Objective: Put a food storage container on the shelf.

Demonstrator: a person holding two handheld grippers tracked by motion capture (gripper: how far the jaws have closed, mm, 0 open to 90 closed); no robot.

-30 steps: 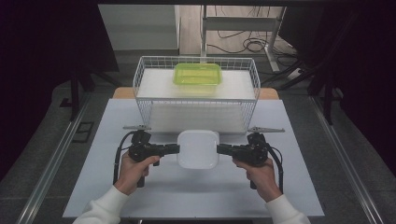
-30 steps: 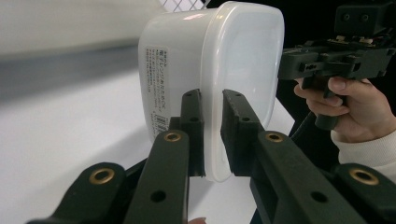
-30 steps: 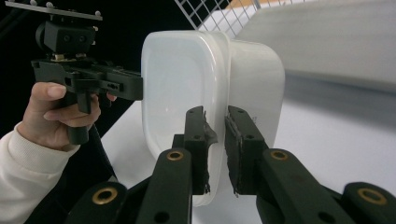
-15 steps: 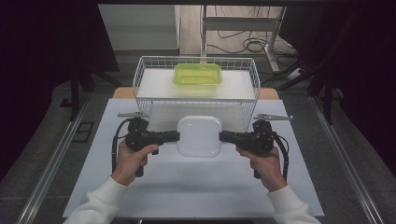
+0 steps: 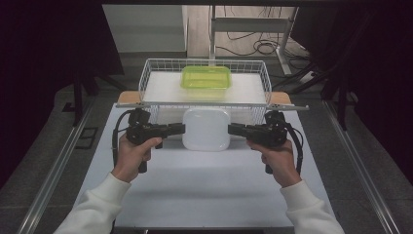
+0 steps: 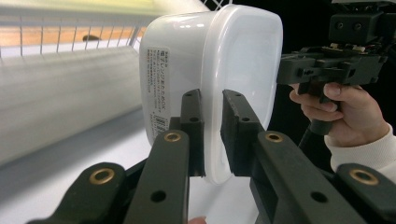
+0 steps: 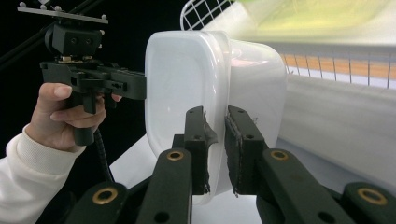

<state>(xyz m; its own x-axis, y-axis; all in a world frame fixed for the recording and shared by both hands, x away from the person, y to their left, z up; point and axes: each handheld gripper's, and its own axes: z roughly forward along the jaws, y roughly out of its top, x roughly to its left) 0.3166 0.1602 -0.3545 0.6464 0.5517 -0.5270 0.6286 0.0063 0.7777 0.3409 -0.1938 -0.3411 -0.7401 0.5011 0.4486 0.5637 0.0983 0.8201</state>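
Note:
A white lidded plastic container [image 5: 206, 128] hangs level above the white table, just in front of the wire basket [image 5: 204, 104]. My left gripper [image 5: 182, 129] is shut on the container's left rim, and my right gripper [image 5: 230, 128] is shut on its right rim. In the left gripper view my jaws [image 6: 212, 95] pinch the container's [image 6: 233, 60] lid edge, with the other gripper [image 6: 285, 70] on the far side. The right gripper view shows the same grip [image 7: 215, 112] on the container [image 7: 187, 79]. A green lidded container [image 5: 206, 78] lies inside the basket.
The wire basket stands on a wooden board at the table's far edge. The white table top [image 5: 204, 185] stretches toward me under the held container. Metal rails [image 5: 53, 170] run along both sides, and cables and table legs lie on the floor behind.
Both grippers have risen together with the white container between them, which has come off the table top and now sits higher in the high view, close to the basket's front rim.

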